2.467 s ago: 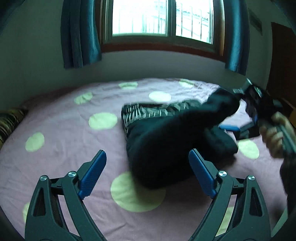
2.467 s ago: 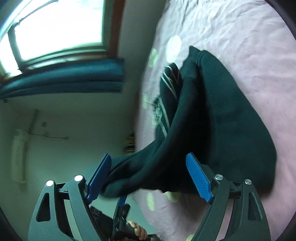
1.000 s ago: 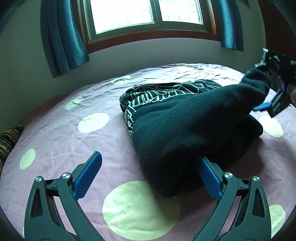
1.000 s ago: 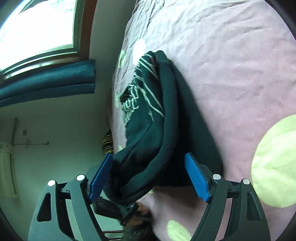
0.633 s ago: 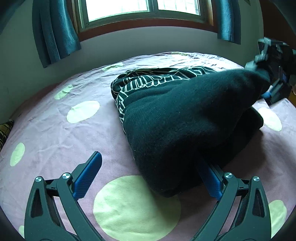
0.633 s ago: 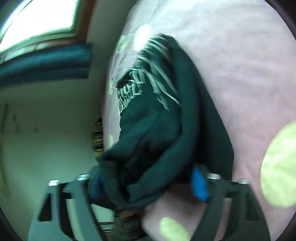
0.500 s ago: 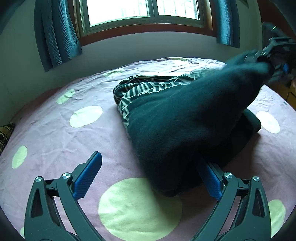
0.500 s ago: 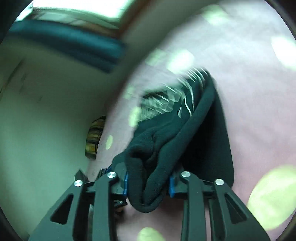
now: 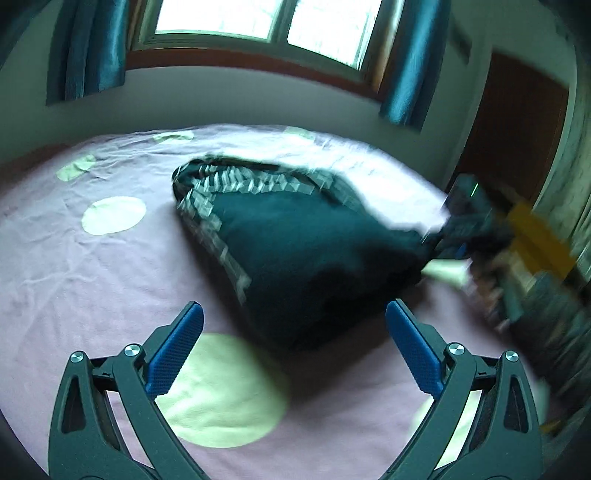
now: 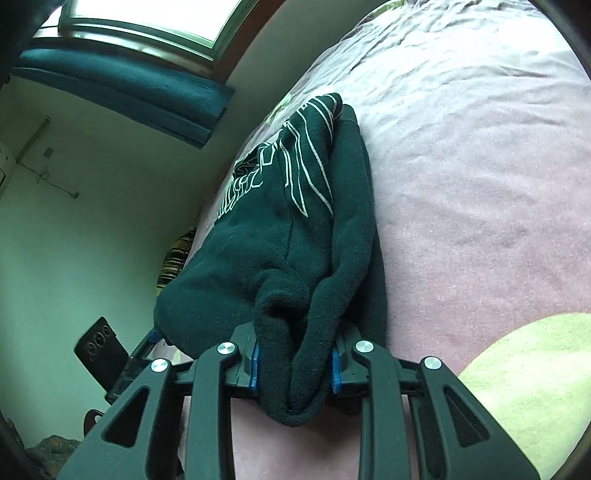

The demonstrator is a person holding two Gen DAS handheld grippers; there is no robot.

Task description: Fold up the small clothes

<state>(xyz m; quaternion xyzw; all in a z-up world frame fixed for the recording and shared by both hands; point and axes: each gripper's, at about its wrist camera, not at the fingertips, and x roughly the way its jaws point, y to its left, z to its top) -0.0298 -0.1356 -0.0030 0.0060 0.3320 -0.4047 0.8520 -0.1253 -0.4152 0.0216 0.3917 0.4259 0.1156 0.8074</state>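
Sweater: dark green fleece sweater lies bunched on the bed, one end drawn up off the sheet toward the right side.
Print: pale outlined lettering and lines run across the sweater's chest; the folds break the letters up and no word can be read.
Same print, left view: a blurred pale band along the sweater's far edge, unreadable.
Right hand-held gripper: the right hand-held gripper has its blue pads drawn close together, pinching a thick gathered wad of the sweater that bulges out in front of and below the fingers.
Right hand-held gripper, left view: a blurred dark shape at the sweater's raised corner, near the bed's right edge.
Left hand-held gripper: the left hand-held gripper is spread wide, both blue pads bare, nothing between them; the near edge of the sweater lies just beyond the fingertips, not touching them.
Bed: pink sheet with pale green dots, wrinkled.
Room: window with teal curtains behind the bed; brown door to the right.
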